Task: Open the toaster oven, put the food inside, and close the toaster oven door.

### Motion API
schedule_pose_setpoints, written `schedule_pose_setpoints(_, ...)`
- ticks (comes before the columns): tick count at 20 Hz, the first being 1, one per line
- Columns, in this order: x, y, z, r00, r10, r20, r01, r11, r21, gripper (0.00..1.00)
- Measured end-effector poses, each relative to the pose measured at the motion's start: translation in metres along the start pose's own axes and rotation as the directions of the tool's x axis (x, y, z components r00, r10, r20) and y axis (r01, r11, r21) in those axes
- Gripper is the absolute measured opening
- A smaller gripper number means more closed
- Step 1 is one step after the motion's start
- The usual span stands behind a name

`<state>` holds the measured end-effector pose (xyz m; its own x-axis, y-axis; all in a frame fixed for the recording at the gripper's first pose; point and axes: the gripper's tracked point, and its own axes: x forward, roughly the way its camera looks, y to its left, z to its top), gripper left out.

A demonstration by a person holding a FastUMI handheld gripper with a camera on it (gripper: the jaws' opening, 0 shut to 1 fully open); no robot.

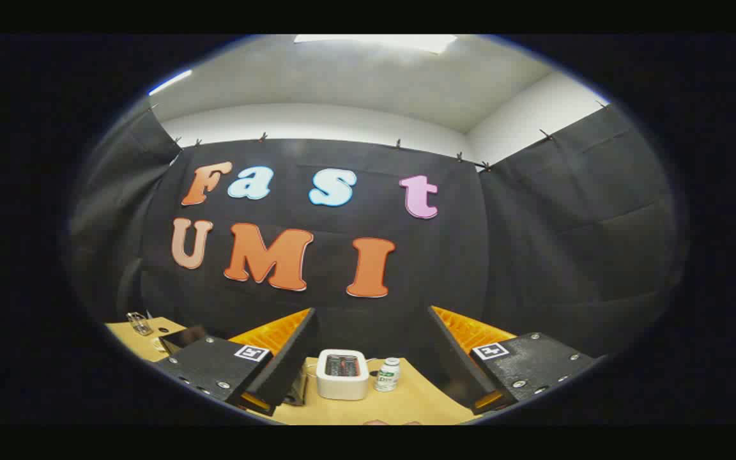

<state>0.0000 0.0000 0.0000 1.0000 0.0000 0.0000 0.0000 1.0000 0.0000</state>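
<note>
Gripper: the gripper (368,358) is held high above the table, its two fingers spread wide apart, with nothing between them and nothing touched by them.
Left finger: its tip (291,358) is on the left of the toaster oven and nearer to the camera than it.
Right finger: its tip (448,358) is on the right of the toaster oven, also nearer than it.
Table: a light brown table (406,402) lies below the fingers; the toaster oven stands on it.
Toaster oven: the white toaster oven (342,374) with rounded corners stands in the gap between the two fingers, beyond their tips. I see it from above; its dark front or top panel shows, but I cannot tell whether the door is open or closed.
Bottle: a small white bottle (388,374) with a green label stands upright just on the right of the toaster oven, not touching it.
Dark object: a small dark thing (296,391) is just on the left of the toaster oven, partly hidden by the left finger; I cannot tell what it is.
Far left: a clear small object (140,323) lies on the table well to the left of the toaster oven.
</note>
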Motion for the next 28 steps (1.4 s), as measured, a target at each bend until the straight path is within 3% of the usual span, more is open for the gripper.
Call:
schedule_pose_setpoints(9, 0.013, 0.069, 0.004, 0.995, 0.090, -0.038, -0.090, 0.996, 0.012, 0.99)
schedule_pose_setpoints(20, 0.014, 0.115, -0.018, 0.981, 0.156, -0.119, -0.152, 0.987, 0.045, 0.99)
schedule_pose_setpoints(28, 0.028, 0.181, -0.094, 0.935, 0.228, -0.272, -0.198, 0.971, 0.133, 1.00)
